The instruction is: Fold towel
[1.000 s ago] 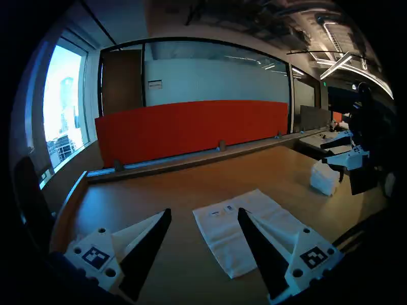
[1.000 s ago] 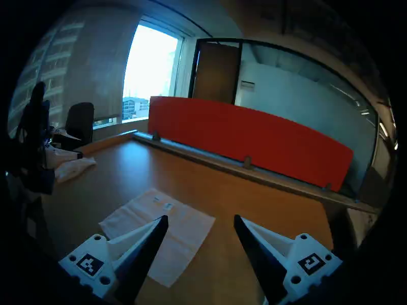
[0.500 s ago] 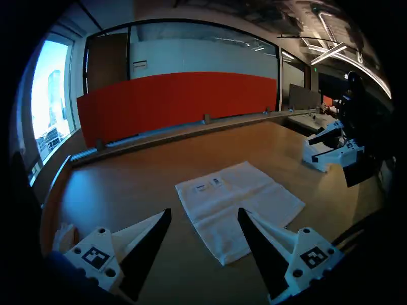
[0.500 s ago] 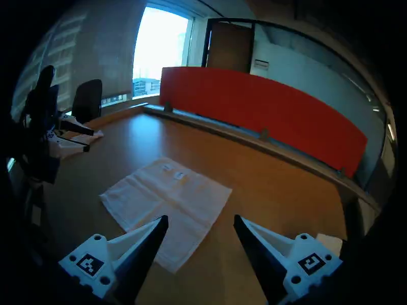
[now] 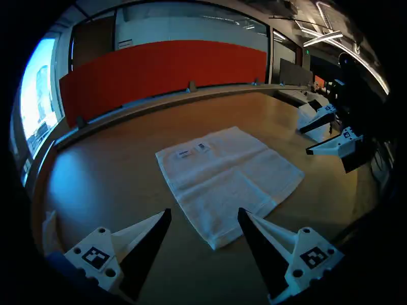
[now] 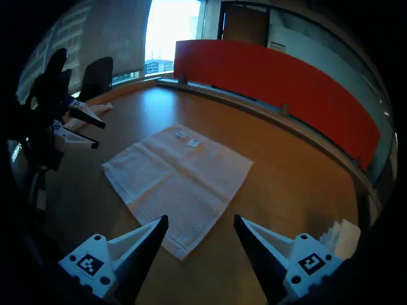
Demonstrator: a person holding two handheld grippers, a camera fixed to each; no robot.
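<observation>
Wooden table point(image 5: 102, 168) | white towel point(image 5: 229, 173) flat, mid-frame | left gripper point(image 5: 203, 211) fingers spread, lower frame | right gripper point(image 6: 200, 217) fingers spread, lower frame

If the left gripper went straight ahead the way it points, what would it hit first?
Probably the white towel, flat on the table just beyond the open left gripper, though depth is unclear.

Long wooden desk point(image 6: 285, 168) with a red divider point(image 6: 285, 81) along its far edge, bright window point(image 6: 173, 30), dark office chairs point(image 6: 99, 76) beside.
</observation>
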